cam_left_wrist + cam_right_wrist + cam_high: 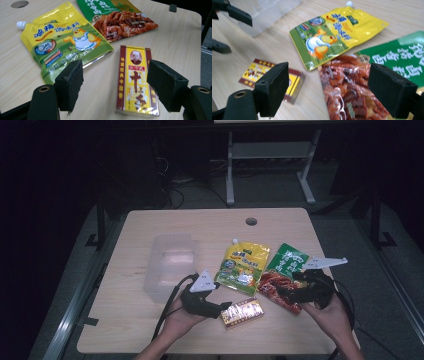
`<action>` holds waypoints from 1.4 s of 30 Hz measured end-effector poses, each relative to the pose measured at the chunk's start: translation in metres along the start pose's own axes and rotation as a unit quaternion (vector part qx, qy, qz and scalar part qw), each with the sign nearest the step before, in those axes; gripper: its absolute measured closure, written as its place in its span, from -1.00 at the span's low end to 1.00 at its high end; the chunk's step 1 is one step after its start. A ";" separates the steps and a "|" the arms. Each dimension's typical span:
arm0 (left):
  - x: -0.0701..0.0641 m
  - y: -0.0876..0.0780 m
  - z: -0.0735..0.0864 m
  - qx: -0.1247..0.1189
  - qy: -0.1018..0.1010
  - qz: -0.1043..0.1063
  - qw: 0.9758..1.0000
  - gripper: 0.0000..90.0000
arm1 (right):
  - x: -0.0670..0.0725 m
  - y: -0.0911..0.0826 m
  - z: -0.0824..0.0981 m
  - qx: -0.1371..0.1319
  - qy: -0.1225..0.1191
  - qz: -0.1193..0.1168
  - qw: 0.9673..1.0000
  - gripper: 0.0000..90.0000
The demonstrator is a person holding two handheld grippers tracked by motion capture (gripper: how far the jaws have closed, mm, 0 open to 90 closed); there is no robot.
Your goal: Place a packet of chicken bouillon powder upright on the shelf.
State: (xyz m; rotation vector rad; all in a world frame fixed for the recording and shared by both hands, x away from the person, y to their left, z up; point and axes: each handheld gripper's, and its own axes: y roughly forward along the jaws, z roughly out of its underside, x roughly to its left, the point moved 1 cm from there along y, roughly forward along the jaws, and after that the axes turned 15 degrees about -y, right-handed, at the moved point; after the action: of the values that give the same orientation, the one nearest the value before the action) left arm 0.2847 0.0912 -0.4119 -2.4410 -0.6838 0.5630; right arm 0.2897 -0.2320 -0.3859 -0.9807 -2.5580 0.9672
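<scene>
Two black jaws of the left gripper [116, 85] stand apart around the near end of the small red-and-yellow box [136, 80], not pressing it; it lies flat on the bench [175, 42], just beside the yellow pouch [65, 40]. Light, stiff and glossy by its look, it should take a pinch across its long sides. That hand [182, 320] reaches in low and nearly level, while the right gripper [329, 92], jaws also apart, hovers over the soft red snack bag [347, 92].
</scene>
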 end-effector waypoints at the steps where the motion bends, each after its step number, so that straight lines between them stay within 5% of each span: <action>1: 0.001 0.004 -0.004 0.003 -0.002 0.000 1.000 -0.34 | -0.003 0.002 -0.007 0.000 -0.002 -0.002 1.000 -0.63; 16: 0.009 0.033 -0.025 0.026 -0.005 -0.007 1.000 -0.12 | -0.025 0.026 -0.050 0.023 -0.001 -0.015 1.000 -0.62; 28: 0.021 0.062 -0.037 0.046 -0.019 -0.028 0.998 0.39 | -0.051 0.066 -0.080 0.047 0.019 -0.011 0.999 -0.53; 37: 0.028 0.077 -0.038 0.063 -0.027 -0.054 0.996 0.69 | -0.067 0.108 -0.070 0.092 0.053 -0.006 0.994 -0.43; 42: 0.029 0.090 -0.033 0.082 -0.034 -0.084 0.992 0.73 | -0.079 0.121 -0.061 0.107 0.079 -0.005 0.991 -0.38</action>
State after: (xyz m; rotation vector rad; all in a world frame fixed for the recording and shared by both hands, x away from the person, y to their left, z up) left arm 0.3561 0.0295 -0.4471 -2.1961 -0.8279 0.6125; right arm 0.4361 -0.1863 -0.4180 -0.9433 -2.2741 1.0885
